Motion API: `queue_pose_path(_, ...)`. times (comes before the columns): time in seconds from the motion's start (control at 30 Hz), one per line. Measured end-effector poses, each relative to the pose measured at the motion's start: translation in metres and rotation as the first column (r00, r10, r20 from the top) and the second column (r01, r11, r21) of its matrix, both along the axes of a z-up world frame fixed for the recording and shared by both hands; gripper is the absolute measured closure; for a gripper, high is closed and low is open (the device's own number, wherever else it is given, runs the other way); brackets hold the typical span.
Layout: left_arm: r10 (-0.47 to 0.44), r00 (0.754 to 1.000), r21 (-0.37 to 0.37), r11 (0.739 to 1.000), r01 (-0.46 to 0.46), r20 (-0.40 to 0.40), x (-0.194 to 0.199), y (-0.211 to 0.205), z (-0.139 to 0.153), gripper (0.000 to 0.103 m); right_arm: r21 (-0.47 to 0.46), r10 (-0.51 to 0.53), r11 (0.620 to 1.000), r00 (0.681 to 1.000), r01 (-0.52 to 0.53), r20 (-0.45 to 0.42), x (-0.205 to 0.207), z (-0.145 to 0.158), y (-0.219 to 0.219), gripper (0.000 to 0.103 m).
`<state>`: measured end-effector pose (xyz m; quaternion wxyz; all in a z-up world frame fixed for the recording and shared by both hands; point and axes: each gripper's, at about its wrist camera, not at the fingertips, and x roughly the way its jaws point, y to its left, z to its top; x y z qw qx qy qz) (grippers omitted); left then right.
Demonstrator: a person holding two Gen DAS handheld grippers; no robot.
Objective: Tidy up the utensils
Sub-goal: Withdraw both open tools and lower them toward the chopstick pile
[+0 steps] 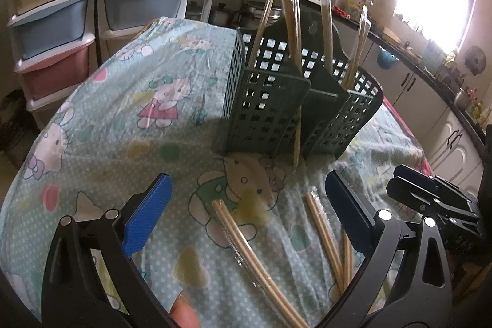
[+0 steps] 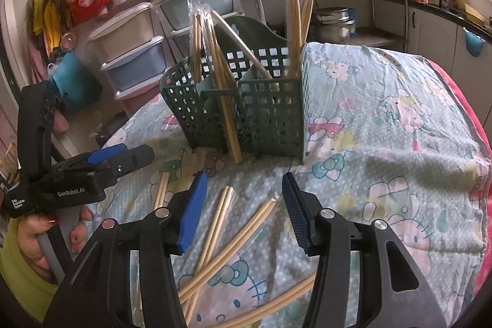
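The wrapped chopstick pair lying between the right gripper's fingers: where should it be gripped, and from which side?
Grip the wrapped chopstick pair on its upper part, near the tips pointing toward the green basket, coming from above with the fingers across its width. It lies flat on the tablecloth, and lower down it crosses another pair, so the upper part looks freer. The right gripper is open.

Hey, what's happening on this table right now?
A person is sorting wrapped chopsticks into a green basket on a cartoon-print tablecloth. Several pairs already stand in the basket, and one leans against its front outside. More loose chopsticks lie on the cloth. The left gripper and right gripper both hover open over those loose pairs, holding nothing.
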<state>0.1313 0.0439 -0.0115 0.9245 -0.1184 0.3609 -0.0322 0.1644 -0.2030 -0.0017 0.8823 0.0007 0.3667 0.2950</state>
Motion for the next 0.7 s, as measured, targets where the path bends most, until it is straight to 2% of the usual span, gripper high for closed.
queue_pose_path(0.4, -0.011, 0.998, 0.008, 1.000, 0.011, -0.061, -0.002, 0.002, -0.020, 0.011, -0.028, 0.019, 0.999, 0.999, -0.020, -0.043, 0.000, -0.016, 0.011, 0.055)
queue_pose_path(0.57, -0.023, 0.996, -0.013, 1.000, 0.022, -0.088, -0.001, 0.004, -0.027, 0.011, -0.050, 0.018, 0.999, 0.996, -0.022, -0.084, 0.003, -0.025, 0.015, 0.066)
queue_pose_path(0.6, -0.028, 0.995, -0.014, 1.000, 0.027, -0.091, -0.001, 0.003, -0.028, 0.013, -0.050, 0.017, 0.998, 0.995, -0.022, -0.096, 0.004, -0.027, 0.015, 0.069)
queue_pose_path(0.7, -0.044, 0.993, -0.025, 0.999, 0.041, -0.107, 0.000, 0.001, -0.032, 0.027, -0.059, 0.008, 0.998, 0.992, -0.016, -0.126, 0.007, -0.033, 0.016, 0.072)
